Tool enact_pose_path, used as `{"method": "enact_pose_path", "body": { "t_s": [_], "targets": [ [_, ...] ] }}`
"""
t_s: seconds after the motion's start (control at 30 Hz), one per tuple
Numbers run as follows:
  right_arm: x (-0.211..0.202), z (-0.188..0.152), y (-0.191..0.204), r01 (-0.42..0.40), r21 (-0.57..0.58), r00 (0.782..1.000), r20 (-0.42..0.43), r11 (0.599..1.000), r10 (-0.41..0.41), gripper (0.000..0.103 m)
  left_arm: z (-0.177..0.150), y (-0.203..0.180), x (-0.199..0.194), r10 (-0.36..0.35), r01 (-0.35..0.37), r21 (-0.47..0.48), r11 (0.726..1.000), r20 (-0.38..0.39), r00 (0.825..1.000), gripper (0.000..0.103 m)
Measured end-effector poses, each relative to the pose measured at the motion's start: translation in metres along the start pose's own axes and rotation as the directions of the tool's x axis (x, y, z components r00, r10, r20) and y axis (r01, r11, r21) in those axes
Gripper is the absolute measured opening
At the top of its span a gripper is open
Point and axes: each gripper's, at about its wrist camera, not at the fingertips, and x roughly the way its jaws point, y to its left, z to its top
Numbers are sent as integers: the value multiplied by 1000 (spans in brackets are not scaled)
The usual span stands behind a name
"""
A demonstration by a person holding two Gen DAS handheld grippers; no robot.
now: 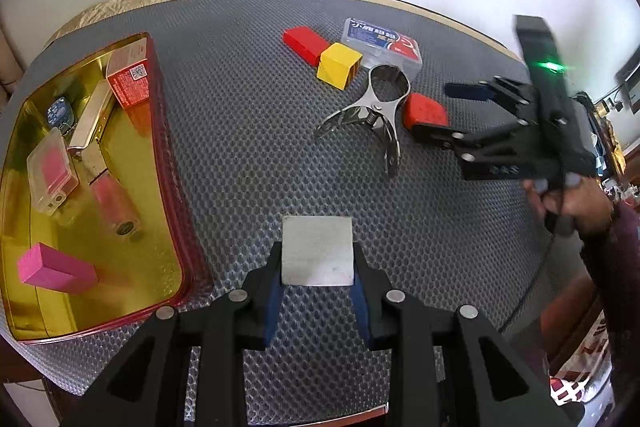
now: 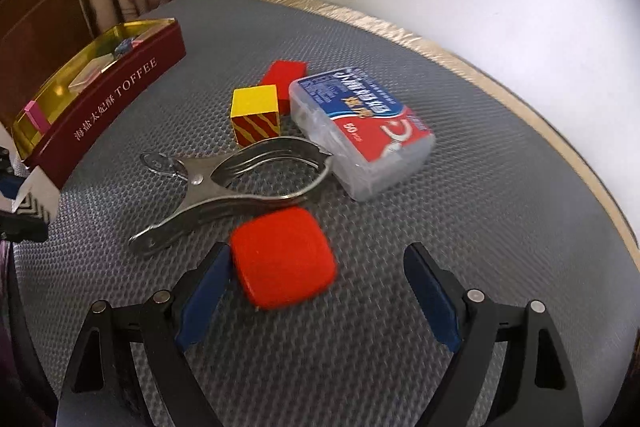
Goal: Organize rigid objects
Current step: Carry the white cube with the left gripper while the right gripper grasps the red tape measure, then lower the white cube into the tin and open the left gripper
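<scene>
My left gripper [image 1: 317,251] is shut on a pale grey square block [image 1: 318,235] above the grey mat, right of the red toffee tin [image 1: 170,147]. My right gripper [image 2: 318,253] stands open over a red rounded block [image 2: 282,259]; its left pad is beside the block and a wide gap remains on the right. In the left wrist view the right gripper [image 1: 438,111] straddles that red block [image 1: 422,109]. A metal spring clamp [image 2: 232,183], a yellow cube [image 2: 254,119], a red brick [image 2: 284,73] and a clear floss box [image 2: 360,131] lie on the mat.
The gold-lined tin [image 2: 120,99] holds a pink block [image 1: 56,269], a red carton [image 1: 130,83], a clear case [image 1: 50,171] and several other small items. A person's hand [image 1: 576,203] grips the right tool. The round table's gold edge [image 2: 520,107] curves behind.
</scene>
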Motion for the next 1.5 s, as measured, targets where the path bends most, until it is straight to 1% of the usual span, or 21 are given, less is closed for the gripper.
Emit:
{"method": "enact_pose_path", "body": {
  "t_s": [0.07,0.1,0.17,0.2,0.23,0.3,0.37,0.47,0.57,0.63,0.67,0.73,0.8,0.9,0.97,1.1,1.2,1.27,1.43,1.47,1.5],
  "targets": [
    [9,3,1,-41,-12,999,-24,999,41,85,-1,0,-2,-1,1,1,1000,0,1000,30],
    [10,4,1,-49,-15,999,-18,999,49,85,-1,0,-2,-2,2,1,1000,-1,1000,30],
    [8,3,0,-54,-5,998,-15,999,54,75,-3,2,-4,-1,1,-9,1000,0,1000,30],
    [7,2,1,-48,3,999,-10,999,48,63,-3,3,-6,-6,6,-17,1000,1,1000,30],
    [4,1,1,-40,9,999,-5,999,40,48,-2,2,-5,-10,10,-21,1000,2,1000,30],
    [-1,-3,4,-15,33,1000,-4,999,16,43,-4,3,-10,-10,11,-31,999,14,1000,30],
    [-7,-11,4,0,53,1000,5,999,0,43,-6,5,-17,-6,7,-35,999,27,1000,30],
    [-22,-29,4,13,129,1000,23,992,-17,44,-11,15,-36,3,0,-53,999,59,998,30],
    [-35,-50,7,5,202,998,57,979,-16,44,-15,38,-60,43,-34,-97,995,92,995,30],
    [-40,-60,9,11,238,996,79,971,-31,44,-18,64,-77,89,-72,-147,986,113,990,30],
    [-44,-65,12,26,249,995,91,968,-50,44,-18,72,-81,103,-84,-162,983,117,988,30],
    [-49,-69,10,23,278,993,108,960,-55,44,-21,99,-92,159,-132,-207,969,119,980,30],
    [-49,-71,8,32,297,992,106,954,-67,44,-20,117,-95,181,-151,-233,961,113,977,30],
    [-46,-69,7,37,299,993,98,954,-69,44,-12,135,-88,203,-176,-239,955,95,975,30],
    [-45,-69,9,45,292,993,94,956,-75,44,-3,138,-83,198,-170,-238,956,99,975,30],
    [-44,-68,10,48,290,992,94,956,-78,44,30,133,-55,183,-157,-211,965,108,977,30],
    [-46,-70,8,50,291,992,94,955,-81,44,51,131,-34,213,-190,-202,961,97,972,30],
    [-43,-68,10,48,291,992,95,955,-79,44,62,133,-19,205,-185,-201,962,83,975,30],
    [-44,-69,5,46,295,992,96,954,-77,44,74,141,4,218,-199,-211,957,67,974,30],
    [-46,-70,4,45,295,992,96,954,-77,44,76,142,7,215,-198,-208,958,59,975,31],
    [-46,-71,3,47,295,992,97,954,-78,44,77,141,8,224,-207,-199,958,66,972,31]
  ]
}}
